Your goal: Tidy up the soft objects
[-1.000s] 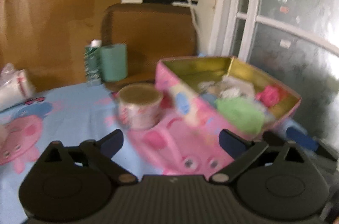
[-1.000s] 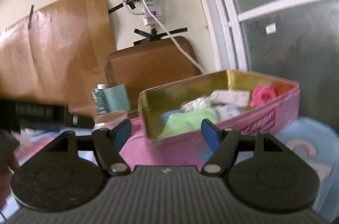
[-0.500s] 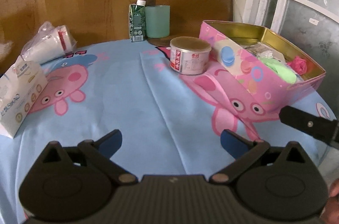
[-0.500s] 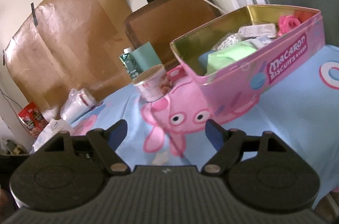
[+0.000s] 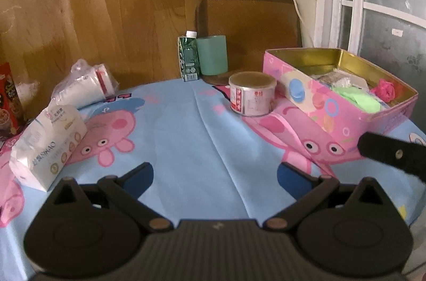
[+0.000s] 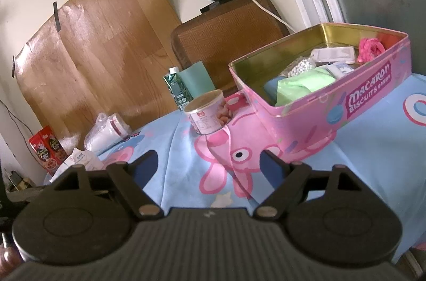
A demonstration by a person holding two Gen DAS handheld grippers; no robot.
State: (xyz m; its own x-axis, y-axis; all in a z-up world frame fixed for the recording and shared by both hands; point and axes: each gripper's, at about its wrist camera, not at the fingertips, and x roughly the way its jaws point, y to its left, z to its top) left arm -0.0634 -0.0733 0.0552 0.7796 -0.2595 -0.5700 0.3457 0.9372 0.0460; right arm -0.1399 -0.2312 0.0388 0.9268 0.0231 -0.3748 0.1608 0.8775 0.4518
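Both tools gape empty over the desk

Your right tool sits nearer the pink tin, ahead and right, soft green cloth inside; your left tool faces the tissue pack, ahead-left.

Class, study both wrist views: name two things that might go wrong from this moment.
1. The can stands close beside the pink tin; an arm reaching in might knock it over.
2. The right gripper shows near the open left gripper; they might collide heading for the tin.
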